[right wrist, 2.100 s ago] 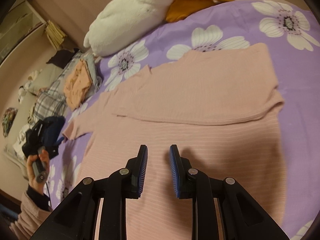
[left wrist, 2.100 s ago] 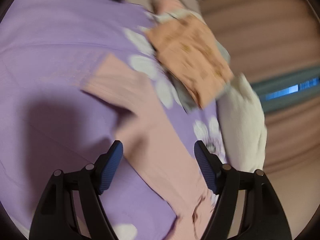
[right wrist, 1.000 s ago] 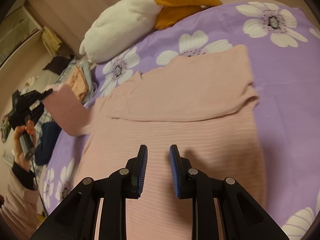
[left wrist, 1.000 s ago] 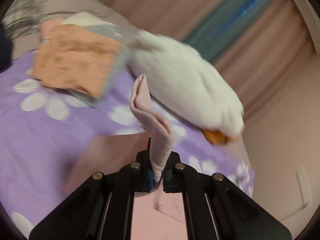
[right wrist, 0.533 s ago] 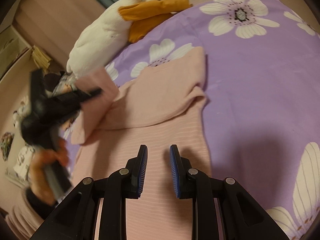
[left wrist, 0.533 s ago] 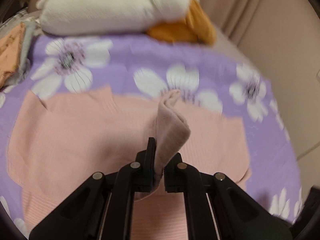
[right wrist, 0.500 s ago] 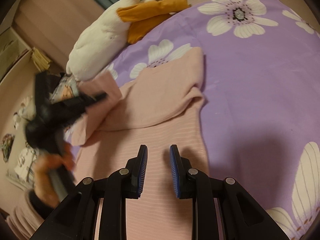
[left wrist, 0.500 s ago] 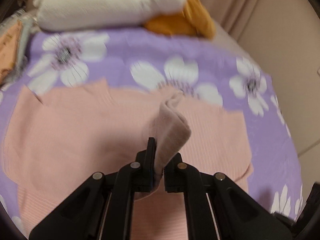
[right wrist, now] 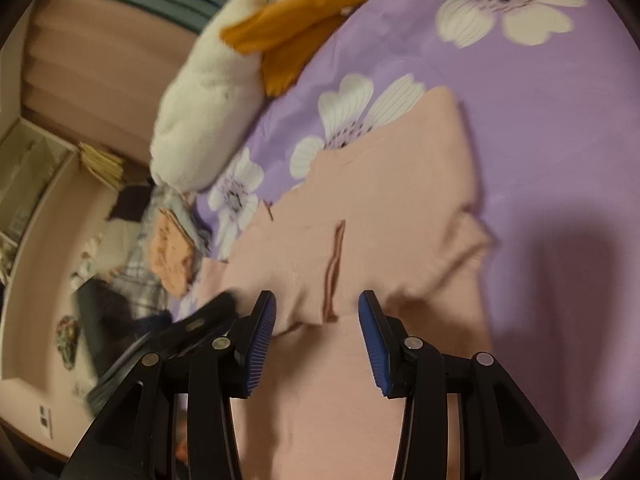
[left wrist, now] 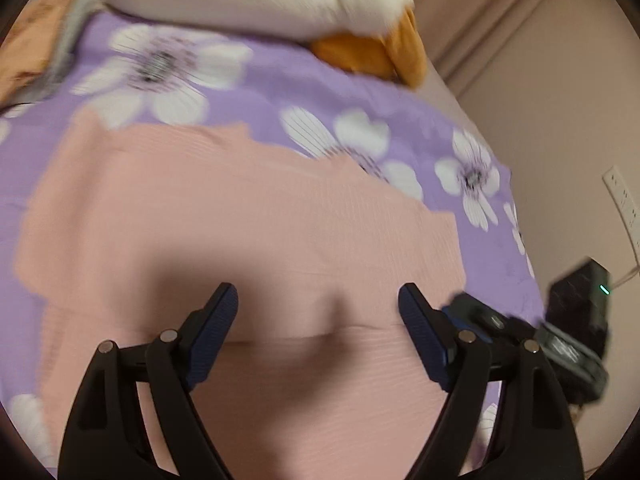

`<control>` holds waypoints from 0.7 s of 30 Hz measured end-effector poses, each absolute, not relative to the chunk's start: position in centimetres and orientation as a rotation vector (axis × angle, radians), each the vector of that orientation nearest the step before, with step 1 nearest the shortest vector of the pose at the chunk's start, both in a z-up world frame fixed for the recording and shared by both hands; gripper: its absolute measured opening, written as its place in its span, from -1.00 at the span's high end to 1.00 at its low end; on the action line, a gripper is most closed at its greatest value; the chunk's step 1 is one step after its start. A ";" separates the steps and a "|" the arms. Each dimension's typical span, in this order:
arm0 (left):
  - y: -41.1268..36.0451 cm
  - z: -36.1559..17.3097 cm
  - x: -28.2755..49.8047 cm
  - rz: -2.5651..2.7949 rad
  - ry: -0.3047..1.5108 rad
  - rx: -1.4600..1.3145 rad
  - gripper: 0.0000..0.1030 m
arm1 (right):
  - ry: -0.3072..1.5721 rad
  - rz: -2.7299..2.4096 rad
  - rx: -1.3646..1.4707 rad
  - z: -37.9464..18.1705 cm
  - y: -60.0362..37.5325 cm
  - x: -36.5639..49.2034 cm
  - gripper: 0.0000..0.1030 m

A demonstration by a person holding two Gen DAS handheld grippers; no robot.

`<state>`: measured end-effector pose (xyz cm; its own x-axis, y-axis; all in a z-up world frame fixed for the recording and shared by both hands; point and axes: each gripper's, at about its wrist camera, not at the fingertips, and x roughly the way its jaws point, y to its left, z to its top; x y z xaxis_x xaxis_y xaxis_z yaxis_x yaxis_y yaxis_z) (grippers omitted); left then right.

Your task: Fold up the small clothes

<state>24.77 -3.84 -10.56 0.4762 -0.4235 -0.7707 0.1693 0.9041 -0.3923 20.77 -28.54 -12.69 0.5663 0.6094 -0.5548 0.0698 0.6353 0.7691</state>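
Your left gripper has just been opening – its jaws stand wide and hold nothing. The pink top lies flat just under it, both sleeves folded across. Your right gripper, also just opened and empty, points along the garment's long axis – the cuff is directly ahead.

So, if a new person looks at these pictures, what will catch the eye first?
First, the pink top, spread over the purple flowered bedcover with both sleeves folded in across its body. Next, the white plush toy with orange feet, lying at the bed's far edge. Last, the left gripper and right gripper, both open just above the top and holding nothing.
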 end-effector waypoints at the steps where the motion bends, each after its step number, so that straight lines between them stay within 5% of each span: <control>1: -2.2 -10.0 24.3 -0.342 1.000 -0.280 -0.60 | 0.950 0.370 0.821 -12.8 -27.7 21.8 0.16; 10: 10.1 -8.2 22.8 -0.135 0.935 -0.383 -0.61 | 1.064 0.266 0.646 -14.5 -23.3 27.4 0.18; 13: 13.4 -8.0 22.5 -0.074 0.925 -0.443 -0.61 | 1.055 0.238 0.583 -14.2 -22.3 27.7 0.82; 21: 14.9 -8.1 23.2 -0.065 0.933 -0.494 -0.61 | 0.849 0.248 0.605 -7.6 -25.4 26.4 0.85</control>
<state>23.25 14.87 -8.10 0.6021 -0.2631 -0.7538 -0.1562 0.8871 -0.4344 26.42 -25.36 -7.57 0.6448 0.4362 -0.6277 0.0305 0.8058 0.5914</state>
